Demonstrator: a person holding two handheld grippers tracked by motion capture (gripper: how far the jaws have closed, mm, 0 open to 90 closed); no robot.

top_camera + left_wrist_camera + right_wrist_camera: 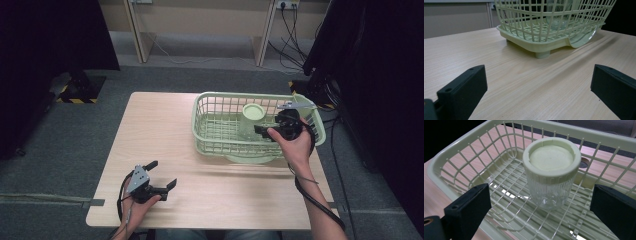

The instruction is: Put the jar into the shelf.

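Observation:
A clear ribbed jar [550, 186] with a pale green lid [253, 111] stands upright inside a light green plastic basket [207, 107] on the right half of the wooden table. My right gripper [265, 131] is open over the basket's right side, just right of the jar; in the right gripper view its jaws stand wide apart either side of the jar without touching it. My left gripper [161, 174] rests open low over the table's front left, pointing toward the basket [534, 43], nothing between its jaws.
The wooden table [160, 125] is bare on its left half and along the front. A curved spout [584, 40] sticks out from the basket's base. Dark curtains flank the table, and cables [292, 40] lie on the grey floor at the back right.

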